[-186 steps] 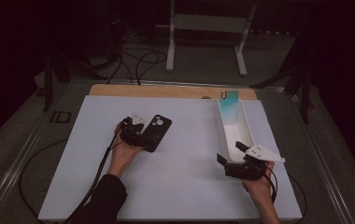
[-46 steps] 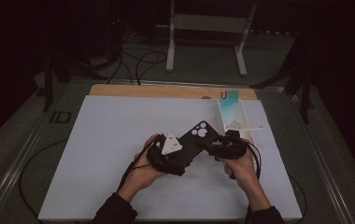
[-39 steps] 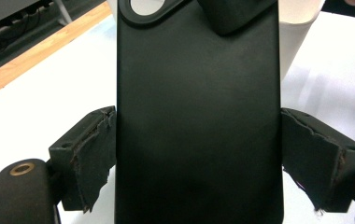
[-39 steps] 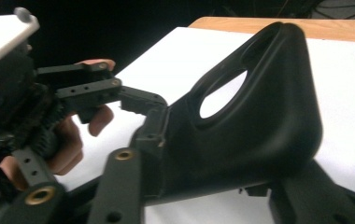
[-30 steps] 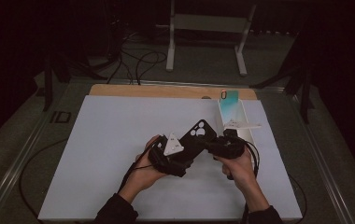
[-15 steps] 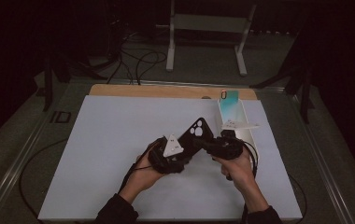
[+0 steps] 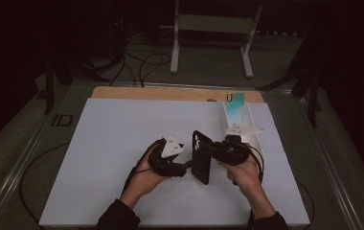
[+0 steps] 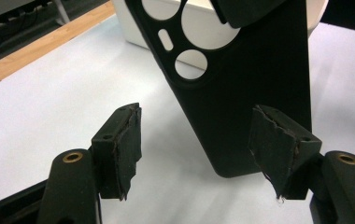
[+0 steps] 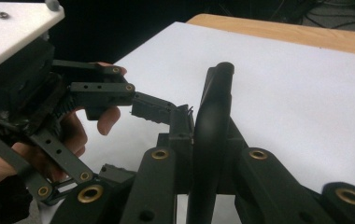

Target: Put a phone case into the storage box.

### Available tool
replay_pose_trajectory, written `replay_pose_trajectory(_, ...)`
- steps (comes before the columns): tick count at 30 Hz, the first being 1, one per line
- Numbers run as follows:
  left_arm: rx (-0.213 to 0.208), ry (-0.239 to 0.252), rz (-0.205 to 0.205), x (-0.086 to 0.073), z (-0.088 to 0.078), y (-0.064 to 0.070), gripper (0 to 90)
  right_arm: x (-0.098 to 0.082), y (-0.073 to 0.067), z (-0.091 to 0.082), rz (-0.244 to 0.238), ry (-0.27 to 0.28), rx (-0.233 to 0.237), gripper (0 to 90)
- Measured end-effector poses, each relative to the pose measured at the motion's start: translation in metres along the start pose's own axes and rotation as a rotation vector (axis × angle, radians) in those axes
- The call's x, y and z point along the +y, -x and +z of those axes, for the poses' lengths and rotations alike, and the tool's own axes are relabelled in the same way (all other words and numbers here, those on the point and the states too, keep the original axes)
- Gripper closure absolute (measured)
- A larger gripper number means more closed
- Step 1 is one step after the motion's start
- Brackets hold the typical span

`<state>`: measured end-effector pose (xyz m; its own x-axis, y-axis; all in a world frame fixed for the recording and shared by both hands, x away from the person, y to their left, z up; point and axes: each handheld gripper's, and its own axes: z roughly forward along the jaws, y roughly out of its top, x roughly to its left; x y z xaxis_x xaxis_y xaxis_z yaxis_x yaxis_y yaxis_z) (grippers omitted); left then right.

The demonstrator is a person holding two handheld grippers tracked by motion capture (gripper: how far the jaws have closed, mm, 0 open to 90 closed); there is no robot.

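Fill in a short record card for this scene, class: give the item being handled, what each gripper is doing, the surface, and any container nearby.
Item: black phone case, standing on edge
Right gripper: shut on the phone case's edge
Left gripper: jaws open beside the case, pads not pressing on it
Surface: white table with a wooden strip along its far edge
Container: white box behind the right hand

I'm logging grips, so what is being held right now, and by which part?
The right gripper is shut on the black rubbery phone case, clamping its flat faces near one edge. The left gripper is open around it.
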<state>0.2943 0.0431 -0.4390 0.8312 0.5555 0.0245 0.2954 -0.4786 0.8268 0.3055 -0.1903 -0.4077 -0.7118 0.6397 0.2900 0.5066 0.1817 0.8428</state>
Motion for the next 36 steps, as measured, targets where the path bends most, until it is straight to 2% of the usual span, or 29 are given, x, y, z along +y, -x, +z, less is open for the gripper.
replay_pose_trajectory(5,-0.037,0.011,-0.025,-0.001,-0.002,-0.004,31.8,0.002,-0.001,-0.005,-0.012,0.017,0.017,81.9)
replay_pose_trajectory(11,-0.117,0.003,-0.054,-0.005,0.001,-0.008,25.1,0.005,0.0,-0.014,-0.018,0.057,0.049,81.8)
replay_pose_trajectory(16,-0.18,-0.001,-0.073,-0.007,0.005,-0.009,19.6,0.008,-0.002,-0.021,-0.032,0.09,0.093,81.8)
replay_pose_trajectory(17,-0.18,-0.001,-0.073,-0.007,0.005,-0.009,18.0,0.008,-0.002,-0.021,-0.032,0.09,0.093,81.8)
replay_pose_trajectory(19,-0.215,-0.008,-0.077,-0.007,0.007,-0.009,15.8,0.009,-0.003,-0.023,-0.037,0.104,0.118,81.9)
replay_pose_trajectory(23,-0.255,-0.005,-0.078,-0.007,0.009,-0.008,12.7,0.01,-0.005,-0.025,-0.045,0.135,0.175,81.8)
replay_pose_trajectory(27,-0.291,-0.004,-0.078,-0.008,0.011,-0.006,13.3,0.011,-0.008,-0.026,-0.052,0.163,0.222,81.8)
replay_pose_trajectory(29,-0.305,-0.003,-0.077,-0.008,0.012,-0.005,14.9,0.011,-0.008,-0.026,-0.055,0.168,0.229,81.8)
replay_pose_trajectory(30,-0.335,0.001,-0.073,-0.009,0.013,-0.005,14.9,0.011,-0.009,-0.026,-0.06,0.174,0.238,81.8)
replay_pose_trajectory(36,-0.41,0.031,-0.076,-0.009,0.013,-0.004,21.4,0.011,-0.009,-0.025,-0.058,0.202,0.283,81.8)
